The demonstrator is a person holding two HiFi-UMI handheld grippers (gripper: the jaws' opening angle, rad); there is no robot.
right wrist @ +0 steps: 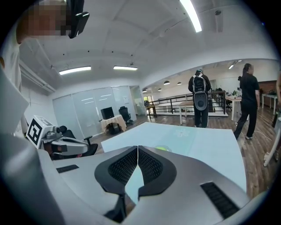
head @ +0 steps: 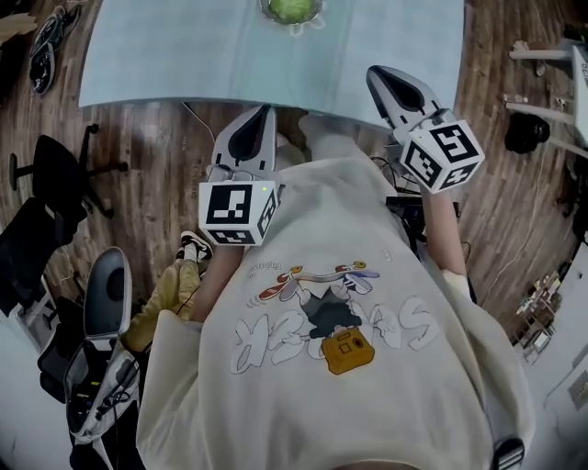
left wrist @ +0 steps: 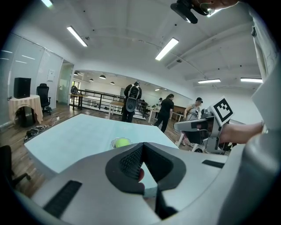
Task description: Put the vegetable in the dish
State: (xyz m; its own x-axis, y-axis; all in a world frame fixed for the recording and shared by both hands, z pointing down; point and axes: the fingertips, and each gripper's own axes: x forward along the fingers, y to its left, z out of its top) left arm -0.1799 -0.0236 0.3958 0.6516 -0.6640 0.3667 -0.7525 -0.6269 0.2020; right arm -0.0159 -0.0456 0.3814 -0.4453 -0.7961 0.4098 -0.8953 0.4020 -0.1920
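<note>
Both tongs are up in front of me, neither touching the worktop [left wrist: 74, 136].

L tongs [left wrist: 142, 145]: closed right up, tips touching, w/ a small wedge gap under the tips. Thru that gap I see pale worktop and a small reddish spot [left wrist: 140, 174]; can't tell what it is. No veg in them.

R tongs [right wrist: 138, 147]: also closed, tips together, only worktop showing thru the slit below. Nothing held.

Veg [head: 292, 9]: green, roundish, sitting in the dish [head: 315, 16], which is clear glass. The dish stands on the worktop, well apart from both tongs, toward the far side from me in the head view. In the left gripper view it shows just up-left of the tips, but lies far beyond them on the worktop. In the right gripper view a sliver of green peeps over the top edge of one jaw.

Head view: L tongs' tips sit about at the worktop's near edge, and R tongs reach a bit over that edge. L cube [head: 237, 211] and R cube [head: 446, 154] are close to my chest, markers up. The worktop is pale blue-green.

The floor [head: 156, 174] is wood. There's a black chair [head: 55, 174] off to my L and a grey chair [head: 107, 292] nearer my L side.

Bkgd: several people [left wrist: 131, 103] stand beyond the worktop's far end, near a railing [left wrist: 94, 94].
</note>
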